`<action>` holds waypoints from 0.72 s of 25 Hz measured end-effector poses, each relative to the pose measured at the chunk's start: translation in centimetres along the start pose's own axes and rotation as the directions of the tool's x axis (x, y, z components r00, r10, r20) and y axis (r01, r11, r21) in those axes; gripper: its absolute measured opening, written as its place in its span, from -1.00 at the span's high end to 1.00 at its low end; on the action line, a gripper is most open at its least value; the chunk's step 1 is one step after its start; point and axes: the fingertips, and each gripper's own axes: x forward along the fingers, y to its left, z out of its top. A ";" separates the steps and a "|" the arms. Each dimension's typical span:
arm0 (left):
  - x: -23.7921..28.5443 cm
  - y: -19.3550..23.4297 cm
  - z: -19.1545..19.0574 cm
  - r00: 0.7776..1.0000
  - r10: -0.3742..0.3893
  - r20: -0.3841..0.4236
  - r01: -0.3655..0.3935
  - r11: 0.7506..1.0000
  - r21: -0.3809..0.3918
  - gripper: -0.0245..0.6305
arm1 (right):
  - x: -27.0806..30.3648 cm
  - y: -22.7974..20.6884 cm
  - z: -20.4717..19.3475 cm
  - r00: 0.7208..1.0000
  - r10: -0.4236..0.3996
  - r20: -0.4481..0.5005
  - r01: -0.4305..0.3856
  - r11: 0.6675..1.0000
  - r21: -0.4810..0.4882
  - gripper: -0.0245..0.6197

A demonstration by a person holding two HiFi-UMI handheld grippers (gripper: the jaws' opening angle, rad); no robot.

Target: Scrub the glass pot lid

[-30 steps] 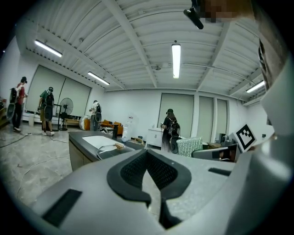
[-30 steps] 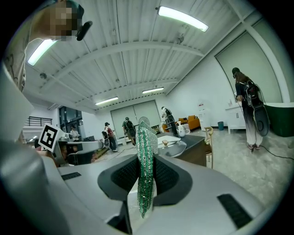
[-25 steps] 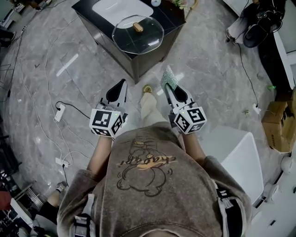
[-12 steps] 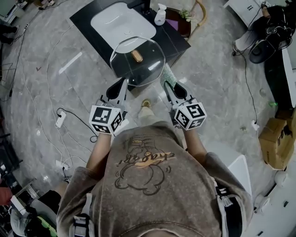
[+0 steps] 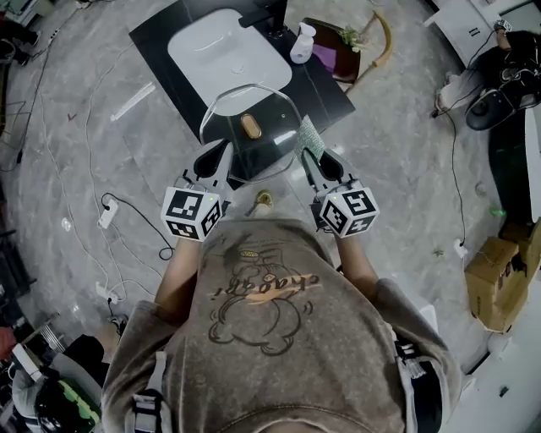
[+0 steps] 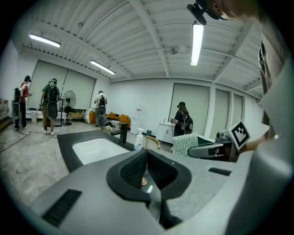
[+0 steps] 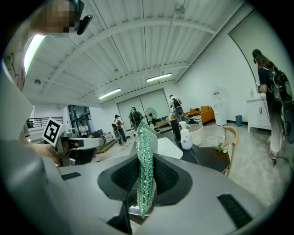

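Observation:
The glass pot lid (image 5: 272, 114) with a bronze knob (image 5: 251, 127) lies on the near corner of a black counter (image 5: 161, 38). My left gripper (image 5: 221, 150) is shut and empty, its tips at the lid's near left rim. In the left gripper view the jaws meet at the left gripper (image 6: 146, 158), and the knob (image 6: 144, 181) shows through the gap below. My right gripper (image 5: 306, 162) is shut on a green glittery scrub sponge (image 5: 311, 137), which stands up over the lid's right rim. The sponge (image 7: 146, 170) sits pinched upright between the pads.
A white sink (image 5: 228, 55) with a black faucet (image 5: 269, 15) fills the counter behind the lid, and a soap bottle (image 5: 302, 44) stands at its right. A wooden chair (image 5: 372, 46) is behind the counter. Cables (image 5: 106, 211) lie on the floor at left and cardboard boxes (image 5: 499, 271) at right. People stand far off.
The view has closed in on the counter. Both grippers, earlier short of the lid, now reach its near rim. The sponge stays in the right gripper.

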 end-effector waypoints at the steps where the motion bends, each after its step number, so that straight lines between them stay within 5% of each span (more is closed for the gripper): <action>1: 0.3 0.3 0.1 1.000 -0.008 -0.006 0.008 1.000 -0.001 0.89 | 0.3 -0.2 0.0 1.000 0.000 -0.004 0.000 1.000 0.002 0.64; 8: 2.3 1.5 0.5 0.994 -0.097 -0.043 0.098 0.995 0.003 0.87 | 2.1 -0.7 0.8 0.999 -0.043 0.013 0.042 0.999 0.019 0.64; 18: 6.3 2.7 -1.0 0.957 -0.240 -0.164 0.240 0.971 -0.019 0.06 | 3.2 -1.5 0.9 0.990 -0.136 0.025 0.135 0.990 0.049 0.64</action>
